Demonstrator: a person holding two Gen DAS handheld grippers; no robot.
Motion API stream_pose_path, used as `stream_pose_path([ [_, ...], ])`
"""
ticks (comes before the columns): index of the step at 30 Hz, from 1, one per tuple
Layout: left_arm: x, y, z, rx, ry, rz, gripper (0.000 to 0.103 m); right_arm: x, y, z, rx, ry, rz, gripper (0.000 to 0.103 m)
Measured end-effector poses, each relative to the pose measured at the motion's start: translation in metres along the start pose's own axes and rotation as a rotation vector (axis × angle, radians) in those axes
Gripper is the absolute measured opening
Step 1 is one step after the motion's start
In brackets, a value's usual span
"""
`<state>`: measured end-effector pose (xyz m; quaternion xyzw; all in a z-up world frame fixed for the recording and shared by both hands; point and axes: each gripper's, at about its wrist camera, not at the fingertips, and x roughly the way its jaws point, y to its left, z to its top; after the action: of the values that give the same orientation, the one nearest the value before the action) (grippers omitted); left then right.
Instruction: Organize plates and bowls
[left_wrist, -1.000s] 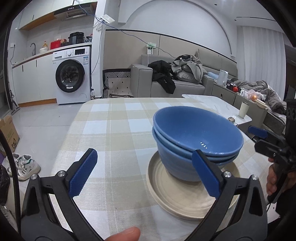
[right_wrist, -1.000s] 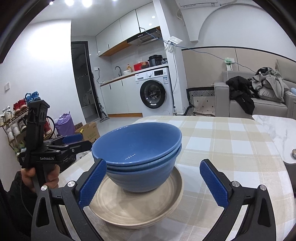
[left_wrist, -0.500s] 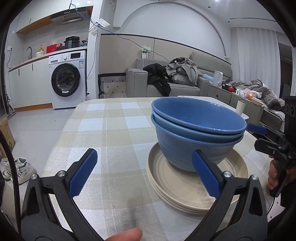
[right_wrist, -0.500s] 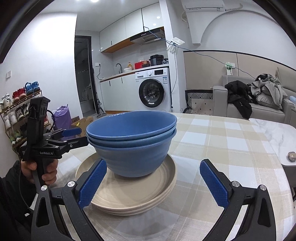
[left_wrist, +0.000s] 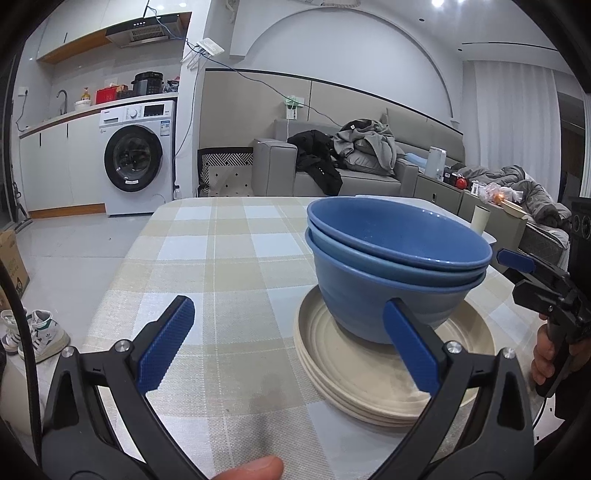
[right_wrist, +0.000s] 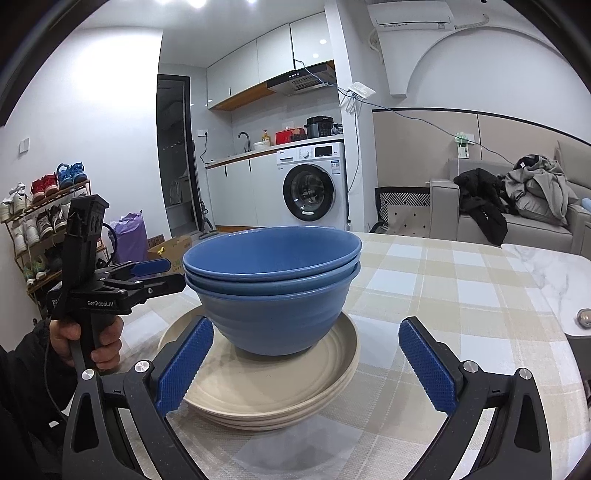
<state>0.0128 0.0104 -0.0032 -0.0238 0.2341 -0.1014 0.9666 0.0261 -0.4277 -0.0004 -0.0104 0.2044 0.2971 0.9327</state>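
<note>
Flanking the blue bowls (right_wrist: 271, 291) nested on the cream plates (right_wrist: 269, 384), we hold left tongs (left_wrist: 284, 350) and right tongs (right_wrist: 304, 363) agape, empty. From the right tongs the stack lies ahead-left; from the left, ahead-right; neither looks nearer.

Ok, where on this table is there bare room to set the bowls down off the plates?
Bare checked cloth lies left of the plate stack and runs to the far edge. More lies between the plates and the marble top. The blue bowls crowd the plates, with the left gripper and right gripper near.
</note>
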Motion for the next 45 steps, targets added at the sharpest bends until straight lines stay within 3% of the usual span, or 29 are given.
stream_pose_path([
  [45, 0.0023, -0.0054, -0.0018, 0.025, -0.007, 0.001, 0.102, 0.0038, 0.0050, -0.0007, -0.019, 0.005, -0.007, 0.103],
])
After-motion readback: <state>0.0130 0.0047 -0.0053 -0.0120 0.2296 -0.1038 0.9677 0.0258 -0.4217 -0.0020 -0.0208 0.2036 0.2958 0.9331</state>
